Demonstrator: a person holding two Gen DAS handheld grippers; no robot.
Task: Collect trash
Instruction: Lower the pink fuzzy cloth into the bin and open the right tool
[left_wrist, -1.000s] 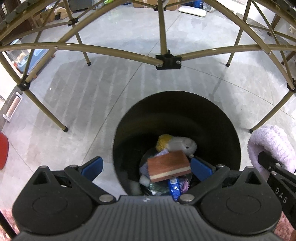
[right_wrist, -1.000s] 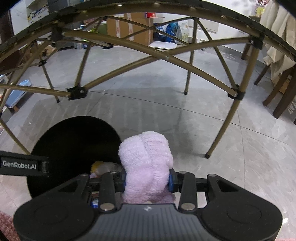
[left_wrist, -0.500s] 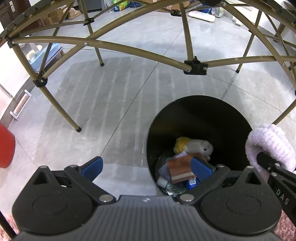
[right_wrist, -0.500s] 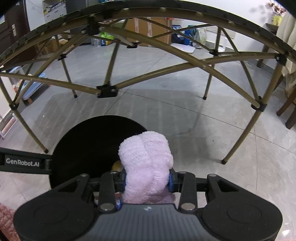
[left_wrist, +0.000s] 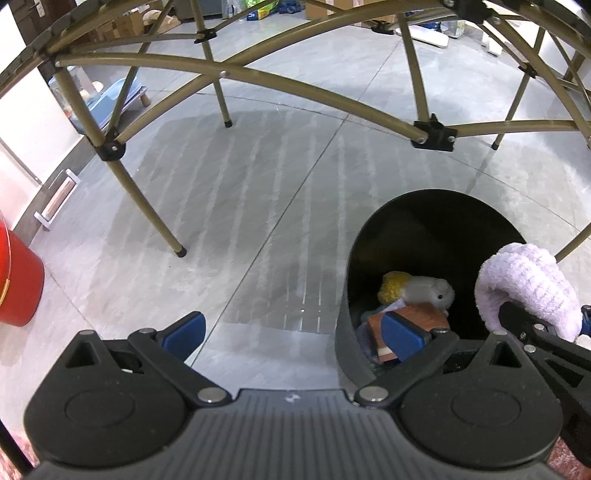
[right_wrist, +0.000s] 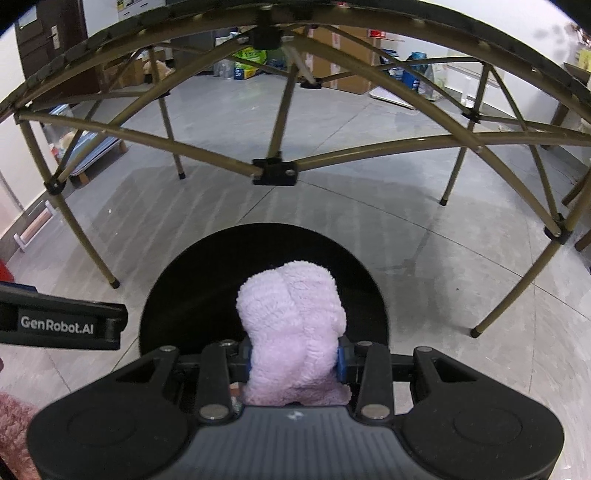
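My right gripper (right_wrist: 293, 363), clamped on the lilac plush cloth (right_wrist: 291, 328), has shifted squarely over the black bin (right_wrist: 166, 295). Left gripper (left_wrist: 291, 328) has slid aside, wide open, empty; release seems due

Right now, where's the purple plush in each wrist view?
Left wrist: plush at the right edge, held in the right tongs, beside the bin.
Right wrist: plush at bottom centre, clamped between the pads, over the bin.
Shared landmark: the black bin.
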